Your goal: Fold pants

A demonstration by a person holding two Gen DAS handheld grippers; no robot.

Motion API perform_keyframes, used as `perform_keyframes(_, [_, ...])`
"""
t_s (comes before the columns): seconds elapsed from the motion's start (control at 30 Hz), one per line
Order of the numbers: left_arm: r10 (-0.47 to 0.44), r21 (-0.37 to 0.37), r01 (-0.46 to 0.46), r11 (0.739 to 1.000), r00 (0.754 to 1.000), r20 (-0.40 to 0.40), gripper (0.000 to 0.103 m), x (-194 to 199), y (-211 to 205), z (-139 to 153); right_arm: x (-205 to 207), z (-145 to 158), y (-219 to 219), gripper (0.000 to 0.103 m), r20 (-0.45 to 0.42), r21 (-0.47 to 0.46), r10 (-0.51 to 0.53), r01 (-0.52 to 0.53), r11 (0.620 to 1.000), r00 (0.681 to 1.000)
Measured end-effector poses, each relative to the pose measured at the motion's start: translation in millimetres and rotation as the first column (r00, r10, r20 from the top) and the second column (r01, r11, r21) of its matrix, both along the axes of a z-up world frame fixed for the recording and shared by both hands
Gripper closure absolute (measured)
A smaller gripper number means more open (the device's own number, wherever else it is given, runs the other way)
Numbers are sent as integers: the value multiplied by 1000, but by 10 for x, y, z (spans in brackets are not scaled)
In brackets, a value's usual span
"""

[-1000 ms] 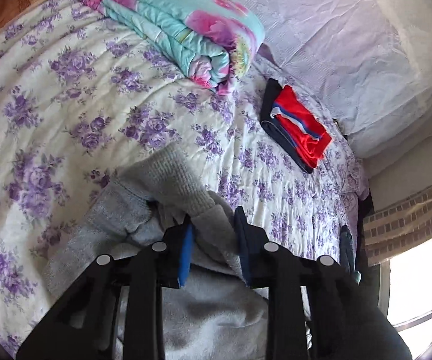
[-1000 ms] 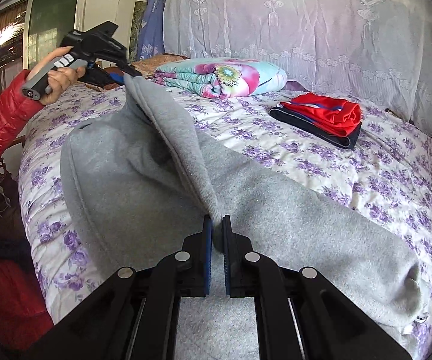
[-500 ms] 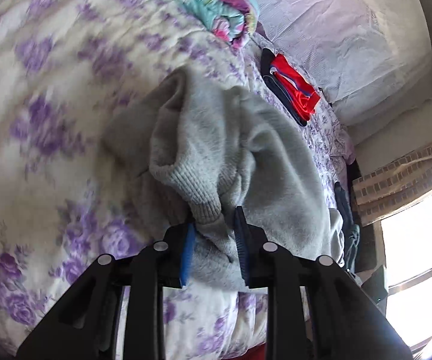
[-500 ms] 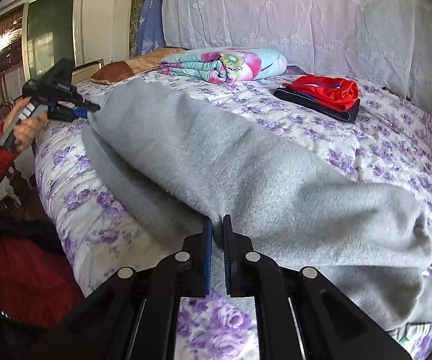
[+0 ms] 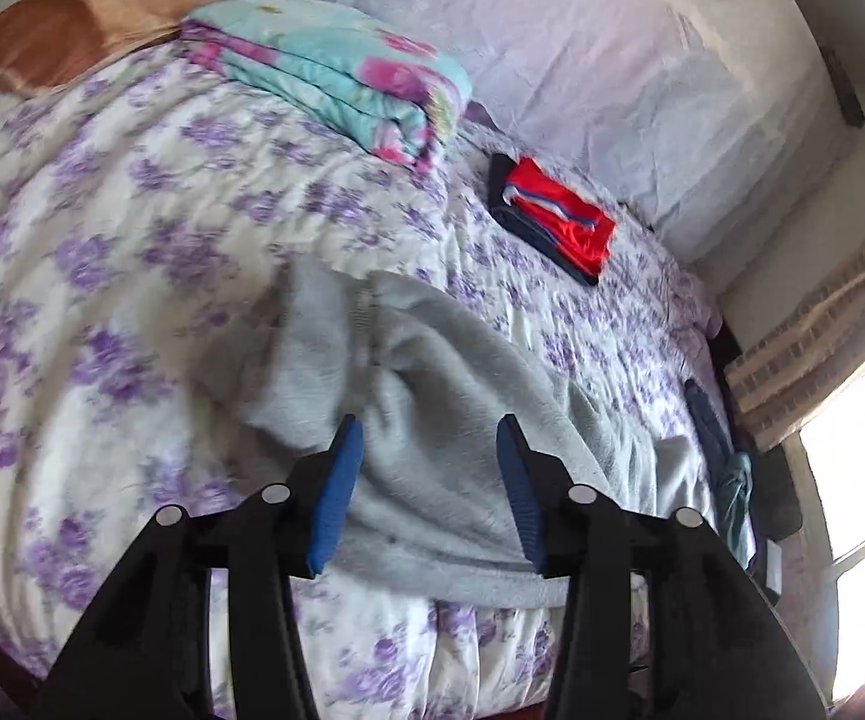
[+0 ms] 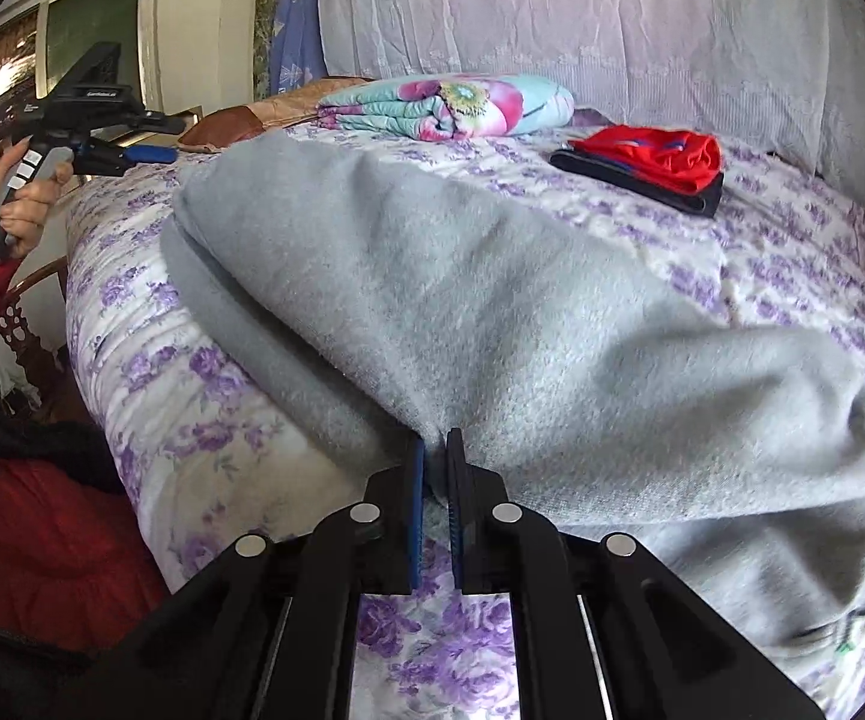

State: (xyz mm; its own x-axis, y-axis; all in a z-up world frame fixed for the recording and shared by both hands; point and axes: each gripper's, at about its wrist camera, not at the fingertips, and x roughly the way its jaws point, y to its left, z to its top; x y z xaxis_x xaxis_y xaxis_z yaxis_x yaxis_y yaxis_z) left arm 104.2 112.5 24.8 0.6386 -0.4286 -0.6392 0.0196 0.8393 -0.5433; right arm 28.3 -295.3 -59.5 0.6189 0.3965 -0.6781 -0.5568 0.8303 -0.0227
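Observation:
Grey fleece pants [image 5: 432,360] lie folded over along the front edge of the bed with the purple-flowered sheet [image 5: 132,240]. My left gripper [image 5: 427,423] hovers just above one end of them. Its jaws are opening, with grey cloth lying under the gap and the blue pads [image 5: 336,492] clear of it. In the right wrist view the pants [image 6: 492,312] stretch away to the left. My right gripper [image 6: 435,441] is shut on a pinch of their near edge. A hand [image 6: 30,204] at the far left holds the left gripper above the bed's corner.
A folded floral quilt [image 5: 336,78] and a brown pillow [image 5: 84,24] lie at the head of the bed. A folded red and dark garment [image 6: 648,165] sits to the right. The person's red jacket [image 6: 42,528] is at the bed's front left. A bright window [image 5: 864,510] is on the right.
The left gripper carried the pants' end over, let it go and opened its jaws. The pants now lie flat and doubled. The right gripper sank a little, still clamped.

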Motion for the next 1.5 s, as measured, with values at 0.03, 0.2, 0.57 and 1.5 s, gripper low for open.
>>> perform_keyframes(0.03, [-21,17,21,1000,1000,-16,58,86,-109,-62,-2,-22,-12,95,-5,14,-5,5,1000,1000])
perform_keyframes(0.2, [-38,112,51,992,993,-115,61,342,-255,-603,39,-100,-156,94,-45,134,-19,25,991,999])
perform_keyframes(0.57, [-275,203,250,947,955,109,40,-179,-1159,149,-75,253,-1005,61,-108,486,-181,211,848,977])
perform_keyframes(1.5, [-458,46,459,887,888,-31,39,161,-1822,-763,536,525,-2279,89,-335,647,-477,567,510,812])
